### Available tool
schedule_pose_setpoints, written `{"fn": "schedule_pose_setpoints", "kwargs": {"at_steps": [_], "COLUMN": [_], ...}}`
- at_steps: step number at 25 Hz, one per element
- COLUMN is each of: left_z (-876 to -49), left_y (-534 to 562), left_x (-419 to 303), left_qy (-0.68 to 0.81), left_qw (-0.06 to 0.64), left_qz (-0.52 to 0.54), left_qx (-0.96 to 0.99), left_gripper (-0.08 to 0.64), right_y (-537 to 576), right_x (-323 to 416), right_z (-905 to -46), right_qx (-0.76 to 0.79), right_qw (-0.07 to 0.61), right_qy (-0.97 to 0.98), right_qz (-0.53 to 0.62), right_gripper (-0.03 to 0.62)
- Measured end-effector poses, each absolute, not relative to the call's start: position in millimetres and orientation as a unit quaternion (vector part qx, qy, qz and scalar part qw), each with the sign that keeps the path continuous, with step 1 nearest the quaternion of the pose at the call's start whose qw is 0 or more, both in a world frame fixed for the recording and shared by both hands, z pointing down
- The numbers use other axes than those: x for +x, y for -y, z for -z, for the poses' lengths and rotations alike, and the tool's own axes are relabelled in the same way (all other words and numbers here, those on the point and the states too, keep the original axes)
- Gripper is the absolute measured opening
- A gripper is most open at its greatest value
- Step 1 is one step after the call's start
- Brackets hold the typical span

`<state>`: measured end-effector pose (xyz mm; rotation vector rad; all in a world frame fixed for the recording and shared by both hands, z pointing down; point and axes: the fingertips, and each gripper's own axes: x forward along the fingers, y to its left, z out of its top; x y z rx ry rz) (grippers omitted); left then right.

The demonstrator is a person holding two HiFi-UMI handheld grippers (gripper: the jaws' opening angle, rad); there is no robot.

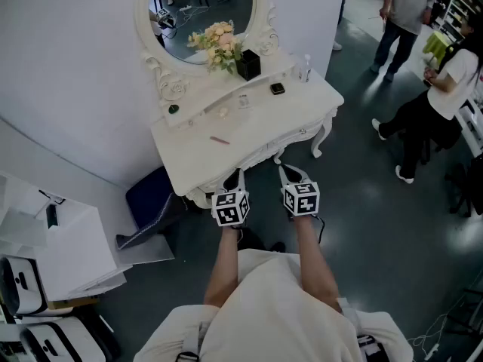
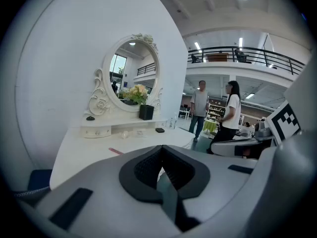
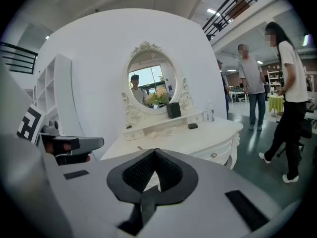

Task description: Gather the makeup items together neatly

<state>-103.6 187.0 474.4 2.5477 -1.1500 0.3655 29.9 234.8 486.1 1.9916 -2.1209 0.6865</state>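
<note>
Left gripper (image 1: pixel 235 179) and right gripper (image 1: pixel 293 174), both closed and empty, in front of the white dressing table (image 1: pixel 260 133).

The head view shows them side by side, just off the table's front edge. Only their own views show each pair of jaws pressed together on nothing. The makeup lies scattered: a pink stick (image 1: pixel 219 139) mid-table, a black compact (image 1: pixel 278 89) by the shelf, a clear bottle (image 1: pixel 305 68) far right, and what may be a small jar (image 1: pixel 244 101).

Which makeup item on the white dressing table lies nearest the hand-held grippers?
The thin pink stick: it lies alone on the open tabletop, while the black compact and the others sit further back, near the mirror.
</note>
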Motion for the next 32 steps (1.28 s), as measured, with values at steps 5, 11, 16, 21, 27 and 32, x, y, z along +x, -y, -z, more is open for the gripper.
{"fn": "schedule_pose_setpoints", "kwargs": {"at_steps": [5, 11, 16, 21, 27, 32], "left_z": [-471.4, -470.9, -470.3, -469.6, -471.2, -472.7], "left_y": [-189.8, -189.3, -178.2, -154.5, -119.7, -86.1], "left_x": [-103.0, -105.5, -102.7, -97.9, -86.7, -72.9], "left_qy": [0.401, 0.406, 0.405, 0.413, 0.416, 0.424], "left_qw": [0.151, 0.152, 0.154, 0.15, 0.16, 0.163], "left_qz": [-0.13, -0.13, -0.123, -0.118, -0.113, -0.115], "left_qx": [0.894, 0.892, 0.893, 0.89, 0.888, 0.883], "left_gripper": [0.015, 0.015, 0.015, 0.015, 0.015, 0.015], "right_y": [-238.6, -241.4, -227.3, -208.5, -176.9, -144.4], "right_x": [36.1, 35.2, 34.3, 46.5, 67.1, 85.3], "right_z": [-481.4, -483.4, -488.1, -492.0, -493.1, -498.7], "right_qx": [0.669, 0.667, 0.659, 0.663, 0.664, 0.659], "right_qw": [0.072, 0.09, 0.099, 0.115, 0.11, 0.115], "right_qy": [0.705, 0.708, 0.715, 0.708, 0.706, 0.707], "right_qz": [-0.224, -0.213, -0.213, -0.213, -0.221, -0.231], "right_gripper": [0.043, 0.043, 0.043, 0.043, 0.043, 0.043]}}
